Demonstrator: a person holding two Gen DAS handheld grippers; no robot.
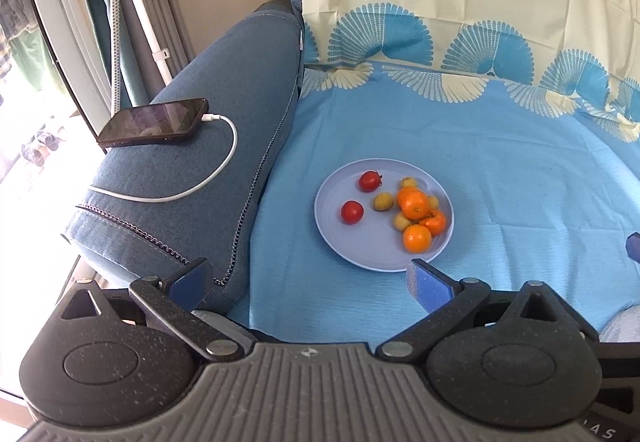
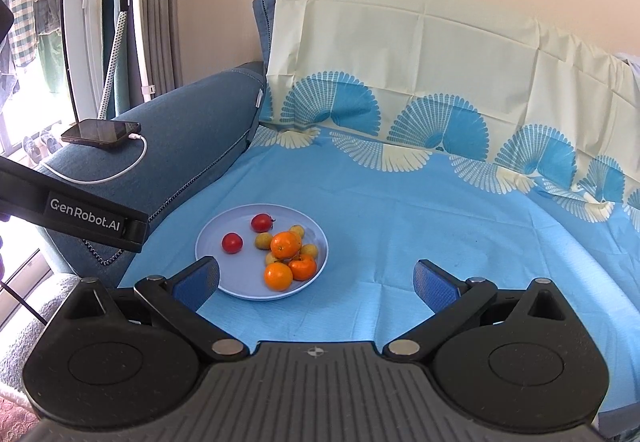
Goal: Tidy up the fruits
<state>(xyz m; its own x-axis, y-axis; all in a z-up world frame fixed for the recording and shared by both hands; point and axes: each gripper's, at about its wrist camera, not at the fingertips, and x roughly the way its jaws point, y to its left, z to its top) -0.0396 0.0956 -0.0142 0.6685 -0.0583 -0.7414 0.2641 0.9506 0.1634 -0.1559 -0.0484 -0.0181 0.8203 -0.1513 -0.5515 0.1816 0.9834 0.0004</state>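
A round pale-blue plastic plate lies on the sky-blue fan-patterned cloth covering the sofa seat. On the plate sit two red tomatoes, three orange tangerines and small yellow fruits. The left tongs and right tongs both gape wide, empty, short of the plate.

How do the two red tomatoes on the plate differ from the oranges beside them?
The tomatoes are red and smaller; the oranges are orange and larger. The tomatoes lie apart from each other on bare plate; the oranges crowd together among small yellow fruits, one orange resting on the pile. All sit on the same pale plate.
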